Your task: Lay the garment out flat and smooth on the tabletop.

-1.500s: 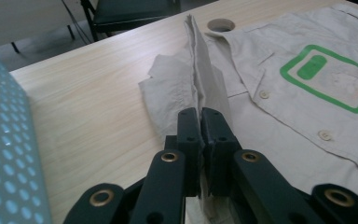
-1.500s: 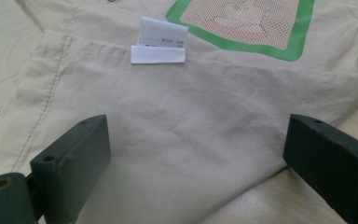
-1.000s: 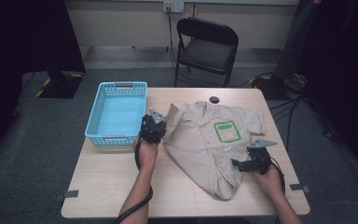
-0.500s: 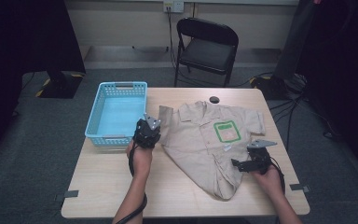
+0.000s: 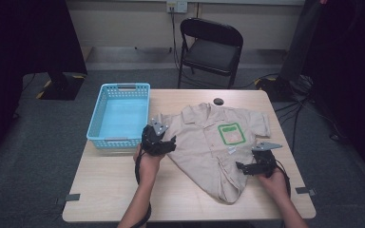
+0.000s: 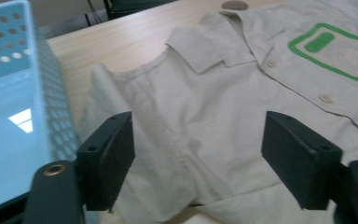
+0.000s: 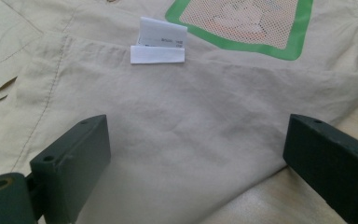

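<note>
High view: the khaki shirt [image 5: 214, 147] is lying flat mid-table, the blue basket [image 5: 119, 116] at its 9 o'clock. The left gripper [image 5: 164, 142] is sitting at the shirt's 9 o'clock edge, the right gripper [image 5: 247, 167] at its 4 o'clock hem.

Left gripper view: its jaws have just been opening and are gaping, sleeve cloth [image 6: 121, 93] lying loose between them. Risk: the sleeve is bunching beside the basket.

Right gripper view: jaws standing wide over the side hem [image 7: 205, 154], gripping nothing. Risk: closing could pinch one layer only.

Shirt: beige short-sleeved cloth shirt [image 5: 209, 147], frame centre, flat on light wooden table [image 5: 104, 190].
Basket: light blue perforated plastic basket [image 5: 120, 115], left of centre.
Left gripper [image 5: 164, 142]: at shirt's left edge.
Right gripper [image 5: 247, 166]: at shirt's lower right.
</note>
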